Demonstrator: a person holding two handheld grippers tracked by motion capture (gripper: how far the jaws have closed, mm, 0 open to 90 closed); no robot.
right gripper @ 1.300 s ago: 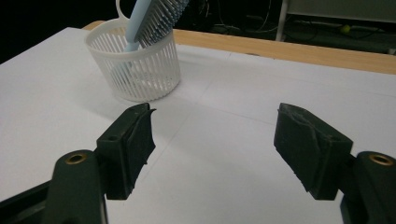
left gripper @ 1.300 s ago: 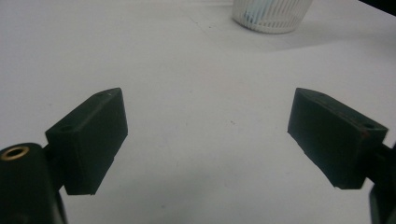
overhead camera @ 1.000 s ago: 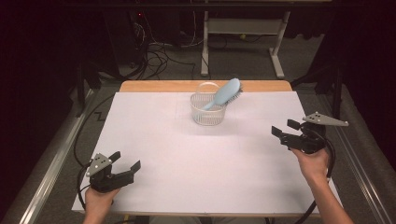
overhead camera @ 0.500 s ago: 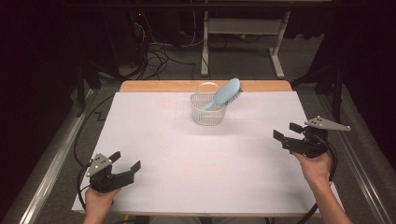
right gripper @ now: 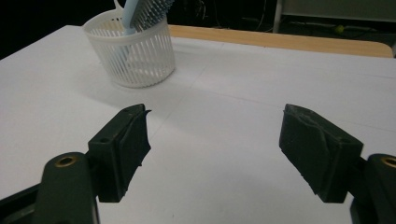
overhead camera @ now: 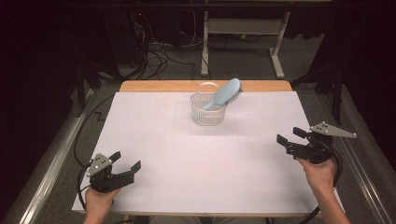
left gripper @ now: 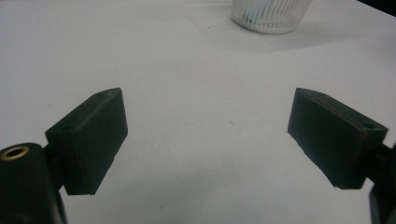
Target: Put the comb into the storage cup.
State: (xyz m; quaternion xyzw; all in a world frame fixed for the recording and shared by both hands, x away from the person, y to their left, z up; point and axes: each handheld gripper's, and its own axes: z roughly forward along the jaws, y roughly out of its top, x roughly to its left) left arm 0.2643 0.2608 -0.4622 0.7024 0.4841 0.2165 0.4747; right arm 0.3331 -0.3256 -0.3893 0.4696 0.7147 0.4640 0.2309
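Right tongs: empty, just widened, drawn nearer. Left tongs: open, empty. Brush stands in basket; drop-off likely finished.

- No readable text, label, brand, number or sign anywhere.
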